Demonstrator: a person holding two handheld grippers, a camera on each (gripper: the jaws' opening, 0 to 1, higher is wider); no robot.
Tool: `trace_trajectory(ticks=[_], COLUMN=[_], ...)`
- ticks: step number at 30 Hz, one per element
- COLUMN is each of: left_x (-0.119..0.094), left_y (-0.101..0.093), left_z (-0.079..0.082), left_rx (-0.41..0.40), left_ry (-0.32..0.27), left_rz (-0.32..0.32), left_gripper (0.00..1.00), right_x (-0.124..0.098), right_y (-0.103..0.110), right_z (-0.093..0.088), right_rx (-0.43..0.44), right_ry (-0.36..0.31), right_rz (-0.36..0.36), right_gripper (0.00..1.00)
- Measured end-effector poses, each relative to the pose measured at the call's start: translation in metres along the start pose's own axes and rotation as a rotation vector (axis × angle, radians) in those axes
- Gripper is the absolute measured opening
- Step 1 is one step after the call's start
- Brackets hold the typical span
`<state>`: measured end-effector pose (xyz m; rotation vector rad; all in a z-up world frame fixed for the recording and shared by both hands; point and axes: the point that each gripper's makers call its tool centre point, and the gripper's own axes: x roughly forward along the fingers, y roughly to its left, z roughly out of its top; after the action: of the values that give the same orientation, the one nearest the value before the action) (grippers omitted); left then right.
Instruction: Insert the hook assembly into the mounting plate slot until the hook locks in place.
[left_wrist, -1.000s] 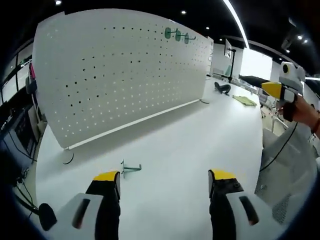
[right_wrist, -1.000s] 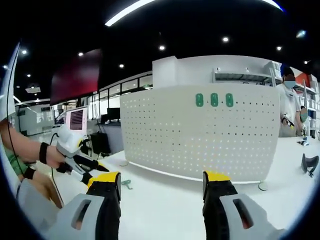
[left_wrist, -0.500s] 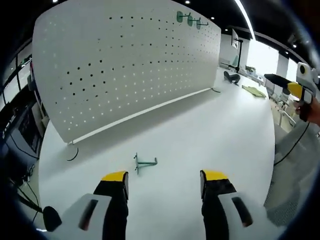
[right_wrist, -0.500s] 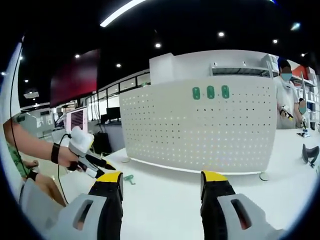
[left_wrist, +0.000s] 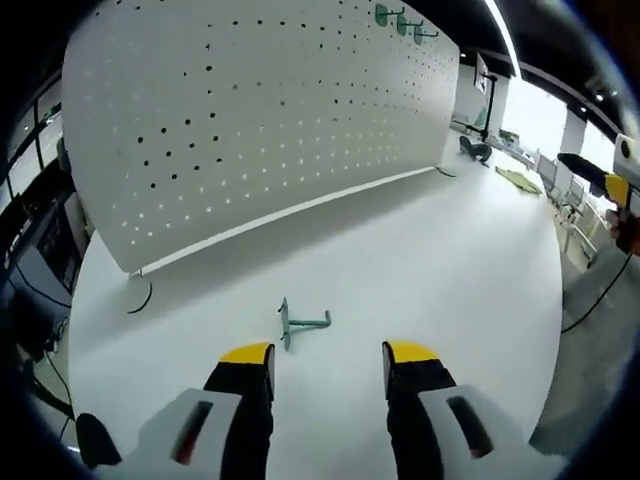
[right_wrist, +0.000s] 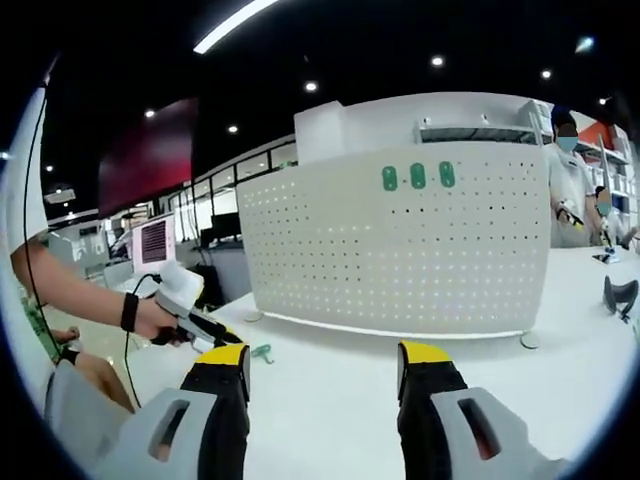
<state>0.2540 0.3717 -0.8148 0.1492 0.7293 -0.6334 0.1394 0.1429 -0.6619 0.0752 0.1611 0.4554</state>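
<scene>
Left gripper view has the left gripper (left_wrist: 327, 362) hovering with jaws apart and empty, just short of the green hook (left_wrist: 300, 322) lying on the white table (left_wrist: 440, 260) before the pegboard (left_wrist: 250, 110). Reaching is in hand; next, straddle and clamp it. The right gripper (right_wrist: 322, 362) is wide, empty.

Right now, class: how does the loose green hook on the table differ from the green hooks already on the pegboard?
The loose hook lies flat on the white table, just ahead of the open left gripper; the mounted hooks sit fixed high on the upright pegboard. The loose hook is single; the mounted hooks form a row of three. Both are green.
</scene>
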Motion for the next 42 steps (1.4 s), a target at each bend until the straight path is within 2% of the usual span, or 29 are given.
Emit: trace_trajectory(ticks=[3,5,6,9,12,15,18,33,39,42], left_x=[0.002,0.003,0.004,0.007,0.008,0.011,0.012,0.028,0.031,0.031], left_y=[0.003,0.005,0.007,0.014,0.019,0.023,0.025,0.014,0.016,0.017], left_z=[0.001,-0.001,-0.001,-0.006,-0.003,-0.002,0.000,0.003,-0.002,-0.001], left_rx=[-0.003,0.025,0.044,0.022,0.034,0.052,0.044,0.089,0.078,0.072], left_ry=[-0.005,0.007,0.008,0.025,0.011,0.016,0.017,0.055,0.074,0.072], left_rz=[0.004,0.016,0.022,0.039,0.056,0.064,0.071,0.034,0.038,0.036], left_gripper=[0.43,0.42,0.39,0.24,0.27,0.22,0.22,0.17,0.14,0.08], right_x=[-0.001,-0.001,-0.002,-0.002,-0.003,-0.004,-0.004,0.001,0.002,0.003], right_y=[-0.002,-0.002,-0.001,-0.002,0.000,0.000,0.000,0.001,0.001,0.001], right_z=[-0.004,-0.006,-0.005,-0.007,-0.010,-0.012,-0.015,-0.025,-0.026,-0.026], right_rx=[-0.023,-0.013,-0.003,0.013,0.015,0.020,0.025,0.046,0.052,0.053], right_ry=[0.027,0.029,0.021,0.019,0.027,0.030,0.038,0.067,0.070,0.073], right_rz=[-0.013,-0.012,-0.010,-0.018,-0.021,-0.023,-0.028,-0.027,-0.028,-0.025], right_gripper=[0.59,0.58,0.58,0.58,0.58,0.57,0.57,0.56,0.55,0.55])
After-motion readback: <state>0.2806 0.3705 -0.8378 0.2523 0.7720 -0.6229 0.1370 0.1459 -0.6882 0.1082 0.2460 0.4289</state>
